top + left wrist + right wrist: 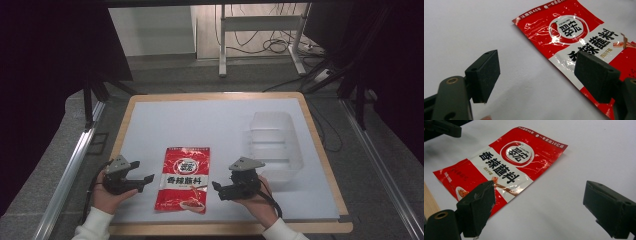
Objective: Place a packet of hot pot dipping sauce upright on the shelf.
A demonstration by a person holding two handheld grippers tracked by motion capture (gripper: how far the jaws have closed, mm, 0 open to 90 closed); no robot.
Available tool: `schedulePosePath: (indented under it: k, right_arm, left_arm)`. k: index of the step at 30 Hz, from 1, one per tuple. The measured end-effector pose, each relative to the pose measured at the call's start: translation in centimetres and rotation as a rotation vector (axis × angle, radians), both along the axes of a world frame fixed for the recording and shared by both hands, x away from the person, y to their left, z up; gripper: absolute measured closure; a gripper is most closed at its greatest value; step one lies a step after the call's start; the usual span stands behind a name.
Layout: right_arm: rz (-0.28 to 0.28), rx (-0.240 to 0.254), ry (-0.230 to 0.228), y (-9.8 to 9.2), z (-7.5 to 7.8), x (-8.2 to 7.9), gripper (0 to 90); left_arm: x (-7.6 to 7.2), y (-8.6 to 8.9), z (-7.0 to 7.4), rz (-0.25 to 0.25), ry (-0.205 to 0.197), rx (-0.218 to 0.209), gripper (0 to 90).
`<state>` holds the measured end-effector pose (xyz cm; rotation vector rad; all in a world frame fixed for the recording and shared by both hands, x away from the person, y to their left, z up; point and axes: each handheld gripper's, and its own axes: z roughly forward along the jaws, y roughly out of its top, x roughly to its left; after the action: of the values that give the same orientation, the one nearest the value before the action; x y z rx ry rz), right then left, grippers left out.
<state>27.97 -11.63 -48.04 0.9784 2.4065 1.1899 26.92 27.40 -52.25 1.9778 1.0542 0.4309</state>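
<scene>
- The left tongs (142,179) sit low at the near left of the worktop (150,120). The jaws are wide apart and hold nothing.
- The right tongs (218,189) sit low at the near right. The jaws are also spread wide and hold nothing.
- Both tongs point in toward the middle, one from each side. It looks like they are getting ready to take the red packet (183,178) by its two long edges.
- The red packet lies flat on the white worktop, between the two tongs, close to the near edge. It touches neither of them.
- Its long side runs from near to far. The top with the round logo points to the far side, and the end with the food picture points to the near side. It leans just a little.
- A clear plastic bin (274,145) stands to the right and a bit farther away, apart from the packet. It looks empty, so the packet may be meant to go in there.
</scene>
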Motion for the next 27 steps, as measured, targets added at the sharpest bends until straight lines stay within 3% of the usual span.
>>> schedulePosePath:
  k: [10, 14, 27]
  right_arm:
    - [-0.003, -0.051, -0.005, -0.23, -0.12, 0.01, 11.4]
    - [0.008, -0.075, -0.008, -0.01, -0.16, 0.17, 11.4]
    - [0.029, -0.057, 0.010, 0.73, 0.35, 0.69, 12.8]
  left_arm:
    - [-0.04, 0.09, 0.11, -0.005, 0.003, -0.014, 20.2]
    - [0.05, -0.03, -0.08, -0.011, 0.010, 0.007, 20.0]
    - [-0.19, -0.01, -0.03, -0.019, 0.021, 0.009, 20.8]
